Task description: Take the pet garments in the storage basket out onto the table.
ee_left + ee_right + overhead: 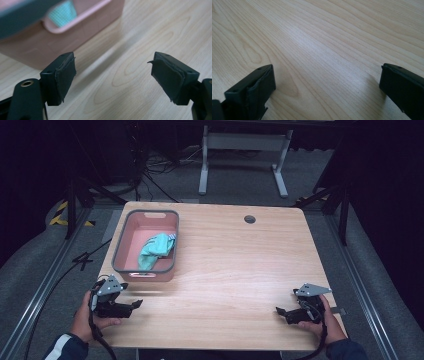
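Pink bin [131,270] sits on wooden table [235,265].

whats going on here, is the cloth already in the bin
Yes. A teal cloth lies bunched inside the pink bin at the table's back left. A person holds the left gripper just in front of the bin and the right gripper near the front right edge. Both are open and hold nothing.
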The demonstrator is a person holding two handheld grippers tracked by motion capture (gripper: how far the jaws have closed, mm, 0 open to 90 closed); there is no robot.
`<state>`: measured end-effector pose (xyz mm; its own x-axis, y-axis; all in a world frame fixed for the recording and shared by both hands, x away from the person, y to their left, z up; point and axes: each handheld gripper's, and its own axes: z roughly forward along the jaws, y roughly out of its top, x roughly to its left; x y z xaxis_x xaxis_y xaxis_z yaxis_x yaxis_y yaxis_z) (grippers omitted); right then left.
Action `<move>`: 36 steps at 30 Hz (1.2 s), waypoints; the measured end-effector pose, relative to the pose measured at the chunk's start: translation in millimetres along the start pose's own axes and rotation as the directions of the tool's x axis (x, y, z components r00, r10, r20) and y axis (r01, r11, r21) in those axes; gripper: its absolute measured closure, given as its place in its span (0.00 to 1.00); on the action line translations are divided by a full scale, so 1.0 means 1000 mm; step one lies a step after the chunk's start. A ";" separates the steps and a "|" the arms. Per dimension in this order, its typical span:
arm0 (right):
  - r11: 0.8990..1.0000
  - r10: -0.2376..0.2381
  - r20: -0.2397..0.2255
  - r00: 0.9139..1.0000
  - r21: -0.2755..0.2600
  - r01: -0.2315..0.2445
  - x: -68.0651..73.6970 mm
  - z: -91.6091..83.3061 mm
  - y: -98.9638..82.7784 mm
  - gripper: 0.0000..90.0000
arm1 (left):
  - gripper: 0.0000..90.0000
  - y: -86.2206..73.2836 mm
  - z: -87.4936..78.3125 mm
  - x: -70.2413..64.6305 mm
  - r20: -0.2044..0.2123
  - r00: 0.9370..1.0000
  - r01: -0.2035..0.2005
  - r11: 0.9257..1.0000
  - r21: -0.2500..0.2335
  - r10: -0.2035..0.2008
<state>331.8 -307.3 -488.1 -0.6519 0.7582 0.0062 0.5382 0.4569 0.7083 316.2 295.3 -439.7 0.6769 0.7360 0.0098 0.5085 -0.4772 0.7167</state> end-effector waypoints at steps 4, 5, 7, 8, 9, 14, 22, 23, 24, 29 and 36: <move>1.000 0.000 0.000 1.000 0.000 0.000 0.000 0.000 0.000 0.01 | 0.22 0.007 -0.013 -0.001 -0.015 1.000 -0.002 0.999 -0.037 0.001; 1.000 0.000 0.000 1.000 0.000 0.000 0.000 0.000 0.000 0.01 | 0.22 0.009 -0.015 0.000 -0.023 0.999 -0.028 0.999 -0.038 0.027; 1.000 0.000 0.000 1.000 0.000 0.000 0.000 0.000 0.000 0.01 | 0.22 0.012 -0.017 -0.001 -0.028 0.999 -0.025 0.999 -0.030 0.024; 1.000 0.000 0.000 1.000 0.000 0.000 0.000 0.000 0.000 0.01 | 0.22 0.013 -0.018 -0.001 -0.032 0.999 -0.037 0.999 -0.036 0.035; 1.000 0.000 0.000 1.000 0.000 0.000 0.000 0.000 0.000 0.01 | 0.22 0.013 -0.018 -0.001 -0.032 0.999 -0.037 0.999 -0.036 0.035; 1.000 0.000 0.000 1.000 0.000 0.000 0.000 0.000 0.000 0.01 | 0.22 0.023 -0.025 -0.003 -0.042 0.998 -0.051 0.998 -0.046 0.049; 1.000 0.000 0.000 1.000 0.000 0.000 0.000 0.000 0.000 0.01 | 0.19 0.048 -0.038 0.001 -0.065 0.996 -0.061 0.995 -0.075 0.056; 1.000 0.000 0.000 1.000 0.000 0.000 0.000 0.000 0.000 0.01 | 0.19 0.053 -0.039 0.002 -0.058 0.996 -0.065 0.996 -0.066 0.061; 1.000 0.000 0.000 1.000 0.000 0.000 0.000 0.000 0.000 0.01 | 0.19 0.059 -0.039 0.003 -0.065 0.995 -0.076 0.995 -0.057 0.072; 1.000 0.000 0.000 1.000 0.000 0.000 0.000 0.000 0.000 0.01 | 0.19 0.091 -0.029 0.019 -0.059 0.996 -0.062 0.998 -0.031 0.060; 1.000 0.000 0.000 1.000 0.000 0.000 0.000 0.000 0.000 0.01 | 0.19 0.129 0.008 0.050 -0.063 0.998 -0.001 0.999 0.048 0.004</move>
<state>331.8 -307.3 -488.1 -0.6520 0.7582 0.0065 0.5382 0.4568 0.7083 419.5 266.4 -351.8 0.6440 0.7629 0.0566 0.5327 -0.5003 0.6826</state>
